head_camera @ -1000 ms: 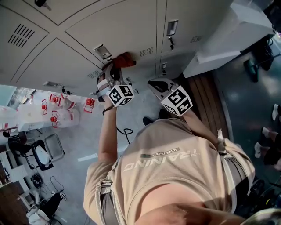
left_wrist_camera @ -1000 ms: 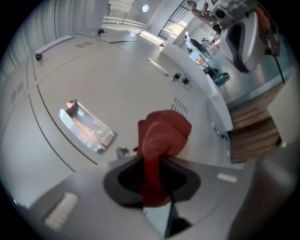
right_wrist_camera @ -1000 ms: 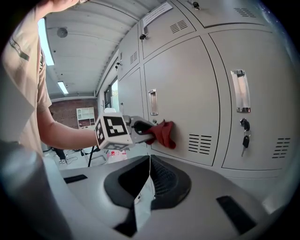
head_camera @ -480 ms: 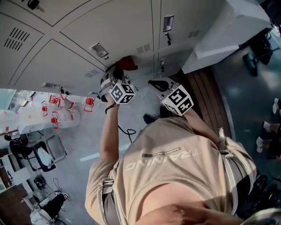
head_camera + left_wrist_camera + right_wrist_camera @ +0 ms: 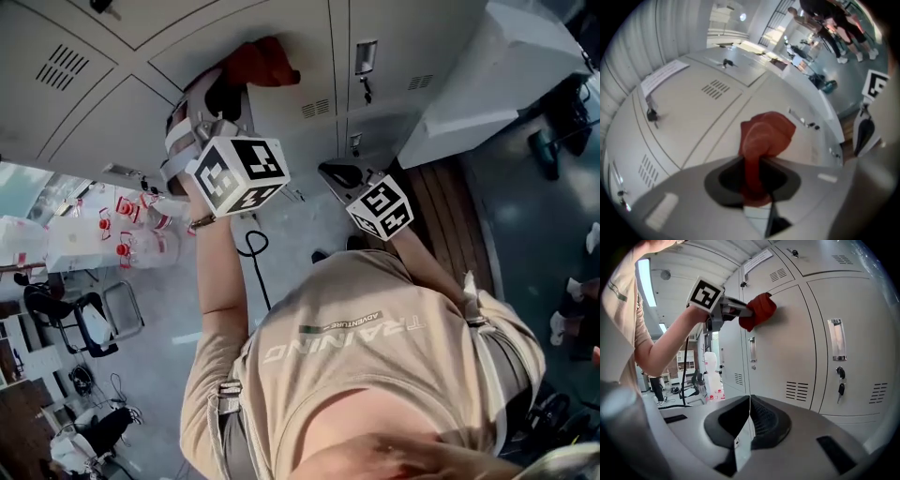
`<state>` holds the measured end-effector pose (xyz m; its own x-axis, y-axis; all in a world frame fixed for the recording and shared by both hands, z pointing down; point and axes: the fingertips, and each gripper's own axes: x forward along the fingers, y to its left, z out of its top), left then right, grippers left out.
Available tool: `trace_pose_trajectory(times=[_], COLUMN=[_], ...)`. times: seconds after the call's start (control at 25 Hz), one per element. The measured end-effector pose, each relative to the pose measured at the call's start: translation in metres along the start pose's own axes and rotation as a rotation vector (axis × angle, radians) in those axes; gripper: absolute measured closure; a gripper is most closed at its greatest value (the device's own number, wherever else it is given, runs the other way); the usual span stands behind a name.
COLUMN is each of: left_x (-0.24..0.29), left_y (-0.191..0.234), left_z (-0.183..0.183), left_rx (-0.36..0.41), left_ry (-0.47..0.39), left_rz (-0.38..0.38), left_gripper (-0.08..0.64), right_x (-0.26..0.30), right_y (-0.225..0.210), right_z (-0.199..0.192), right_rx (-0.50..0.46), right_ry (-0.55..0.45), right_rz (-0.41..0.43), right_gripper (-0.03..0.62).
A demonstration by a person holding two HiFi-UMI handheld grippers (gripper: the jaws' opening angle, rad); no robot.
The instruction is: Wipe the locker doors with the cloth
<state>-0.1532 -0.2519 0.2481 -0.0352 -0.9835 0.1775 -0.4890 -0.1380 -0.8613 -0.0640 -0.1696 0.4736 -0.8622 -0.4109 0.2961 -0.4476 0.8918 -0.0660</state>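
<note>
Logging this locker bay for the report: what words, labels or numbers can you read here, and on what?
"TRAINING": large, upside down in the head view, on the person's shirt.
"ADVENTURE": small, beside a bar mark on the same shirt.
Paper label on a locker door: printed lines, too blurred to read.
No door numbers can be made out.
</note>
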Motion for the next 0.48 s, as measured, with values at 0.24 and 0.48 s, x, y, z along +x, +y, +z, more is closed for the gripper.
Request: trace_pose_trajectory(times=[0.24,0.48], left_x=[-0.001,0.025], left_y=[0.061,0.044], left_z=[0.035,0.027], left_rx=[0.054,0.074], left_ry=[-0.046,-0.013], left_rz=[0.13,0.126], left_gripper=[0.476,0.476], right_x=[0.002,-0.004], right_y=[0.002,-0.005], right_z=[0.006,-0.009], right_rx=[-0.021,0.005], right_ry=[0.0,0.028], right_rz=[0.022,0.009], right_gripper=[0.577,0.577])
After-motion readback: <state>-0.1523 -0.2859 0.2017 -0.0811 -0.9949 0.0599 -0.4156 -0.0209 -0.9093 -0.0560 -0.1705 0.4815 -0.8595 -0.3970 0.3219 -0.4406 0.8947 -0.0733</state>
